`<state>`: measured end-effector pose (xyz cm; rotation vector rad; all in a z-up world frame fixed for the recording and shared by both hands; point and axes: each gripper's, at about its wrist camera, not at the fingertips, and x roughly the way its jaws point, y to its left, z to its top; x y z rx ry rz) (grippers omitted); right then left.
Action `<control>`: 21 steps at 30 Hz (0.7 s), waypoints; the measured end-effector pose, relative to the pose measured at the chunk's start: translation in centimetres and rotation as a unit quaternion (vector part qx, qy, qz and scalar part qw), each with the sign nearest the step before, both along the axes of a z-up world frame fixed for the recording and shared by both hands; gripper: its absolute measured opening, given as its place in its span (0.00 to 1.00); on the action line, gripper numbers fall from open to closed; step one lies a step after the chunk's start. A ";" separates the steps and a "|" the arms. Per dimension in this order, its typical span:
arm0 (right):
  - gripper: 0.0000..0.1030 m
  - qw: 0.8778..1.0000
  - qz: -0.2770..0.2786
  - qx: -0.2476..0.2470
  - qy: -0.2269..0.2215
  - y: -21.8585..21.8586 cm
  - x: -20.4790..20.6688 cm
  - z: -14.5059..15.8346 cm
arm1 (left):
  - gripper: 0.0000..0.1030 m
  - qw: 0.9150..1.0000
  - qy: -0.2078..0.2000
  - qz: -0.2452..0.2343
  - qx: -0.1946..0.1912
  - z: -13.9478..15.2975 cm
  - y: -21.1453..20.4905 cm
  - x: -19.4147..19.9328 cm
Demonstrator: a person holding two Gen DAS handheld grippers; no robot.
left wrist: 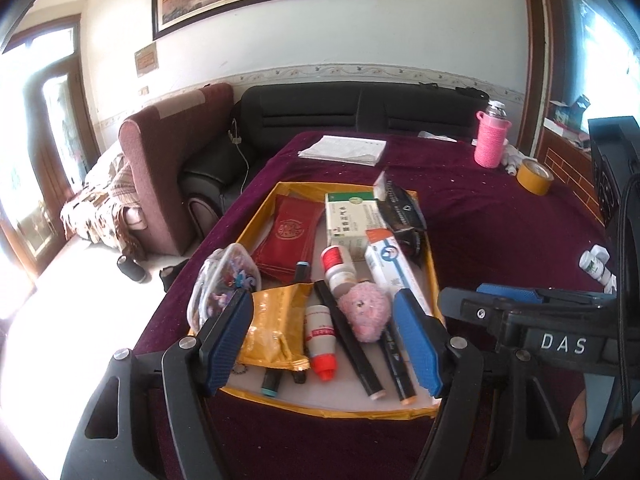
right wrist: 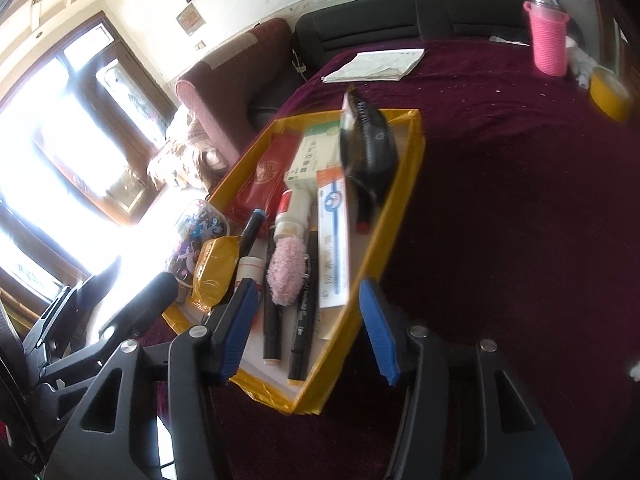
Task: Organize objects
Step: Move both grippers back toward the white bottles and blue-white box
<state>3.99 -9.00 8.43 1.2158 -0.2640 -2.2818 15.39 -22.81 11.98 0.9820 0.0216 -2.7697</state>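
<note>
Both tools, left (left wrist: pixel 324 340) and right (right wrist: pixel 308 328), are hovering open and empty over the nearly filled yellow tray (left wrist: pixel 256 216), while small white bottles (left wrist: pixel 596 266) are waiting at the counter's (left wrist: pixel 500 224) right edge

harsh window (right wrist: pixel 60 152) glare at left; fisheye bending, edges dark.

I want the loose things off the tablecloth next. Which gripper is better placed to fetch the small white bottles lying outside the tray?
Right, probably. In the left wrist view the white bottles lie on the cloth right of the yellow tray, beyond the right gripper. The left gripper hangs open over the tray's contents, farther away.
</note>
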 end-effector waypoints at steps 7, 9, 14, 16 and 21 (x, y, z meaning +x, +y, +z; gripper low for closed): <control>0.50 0.999 -0.035 -0.016 0.004 4.6 0.9 0.2 | 0.65 0.999 -0.004 -0.035 -0.026 0.4 4.3 0.1; 0.52 0.999 -0.046 -0.022 0.003 6.2 0.9 0.1 | 0.65 0.999 -0.008 -0.043 -0.030 0.3 5.3 0.1; 0.54 0.997 -0.070 -0.029 -0.001 9.2 1.1 -0.4 | 0.65 0.997 -0.021 -0.068 -0.035 -0.1 7.9 -0.2; 0.54 0.996 -0.078 -0.030 -0.004 10.7 1.1 -0.5 | 0.65 0.996 -0.024 -0.078 -0.033 -0.1 8.7 -0.2; 0.54 0.988 -0.146 -0.040 0.013 18.9 1.1 1.3 | 0.65 0.992 -0.024 -0.118 -0.024 -0.1 10.5 -0.1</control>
